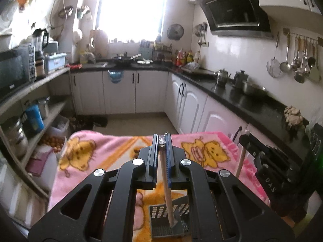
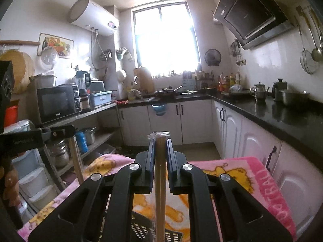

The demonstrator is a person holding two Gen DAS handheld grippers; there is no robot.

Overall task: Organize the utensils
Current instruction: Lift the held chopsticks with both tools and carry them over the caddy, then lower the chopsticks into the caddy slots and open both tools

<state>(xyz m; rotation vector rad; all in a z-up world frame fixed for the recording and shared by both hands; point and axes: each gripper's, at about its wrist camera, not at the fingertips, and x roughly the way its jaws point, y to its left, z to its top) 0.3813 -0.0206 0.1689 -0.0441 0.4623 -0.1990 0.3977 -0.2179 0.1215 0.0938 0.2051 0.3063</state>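
My left gripper is shut on a wrapped pair of wooden chopsticks; their lower end stands inside a grey slotted utensil basket on the pink blanket. My right gripper is shut on another plastic-wrapped pair of chopsticks, held upright over the same dark basket. The right gripper with its chopsticks shows at the right of the left wrist view. The left gripper's chopsticks show at the left of the right wrist view.
A pink cartoon-bear blanket covers the table. A black countertop with kettles and a pot runs along the right. Open shelves with a microwave stand left. Ladles hang on the right wall.
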